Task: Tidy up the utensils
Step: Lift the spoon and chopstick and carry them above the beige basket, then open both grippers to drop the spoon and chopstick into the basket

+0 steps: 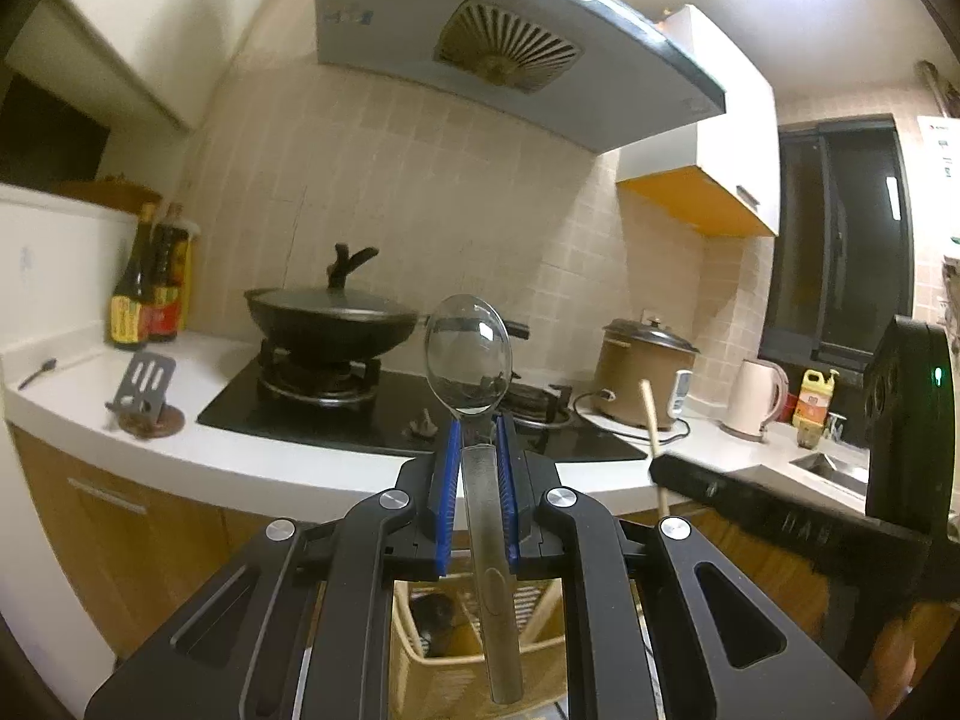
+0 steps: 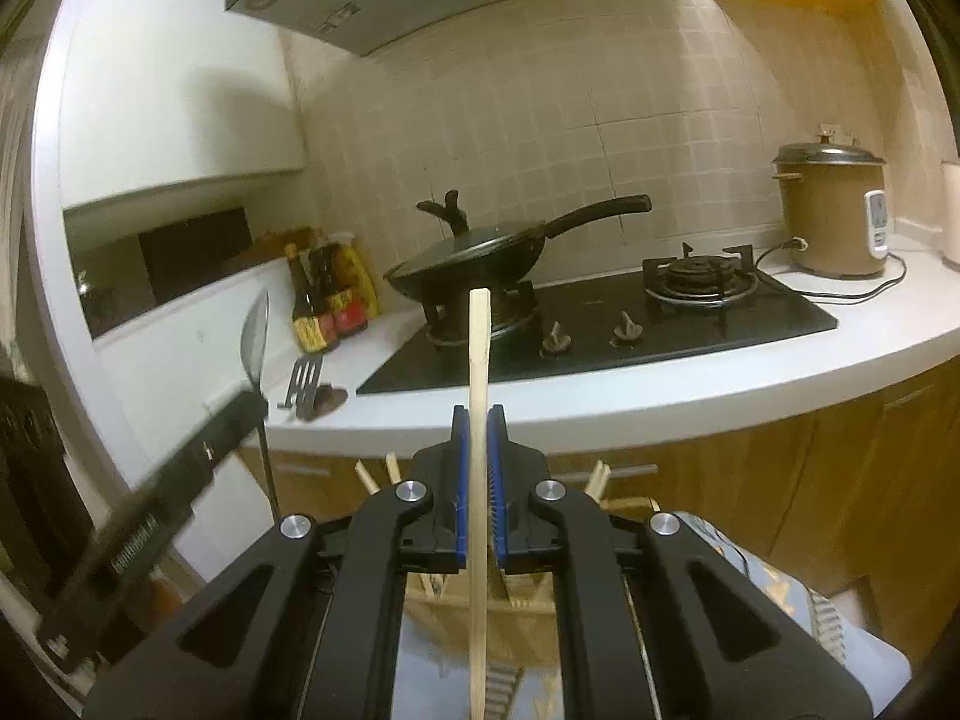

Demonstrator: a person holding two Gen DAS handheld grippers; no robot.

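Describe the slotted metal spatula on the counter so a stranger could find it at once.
Start at the black gas hob set into the white counter, with the lidded wok on its left burner. Left of the hob, in front of the dark sauce bottles, the slotted spatula leans with its blade up over a small brown dish. It is the only flat grey thing there with long slots.

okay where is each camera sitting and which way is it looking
Left wrist: on the left gripper, facing the stove; its jaws clamp a spoon; right gripper shows at right.
Right wrist: on the right gripper, facing the stove; clamps a chopstick; left gripper at left.
Shared: wok, rice cooker, bottles.
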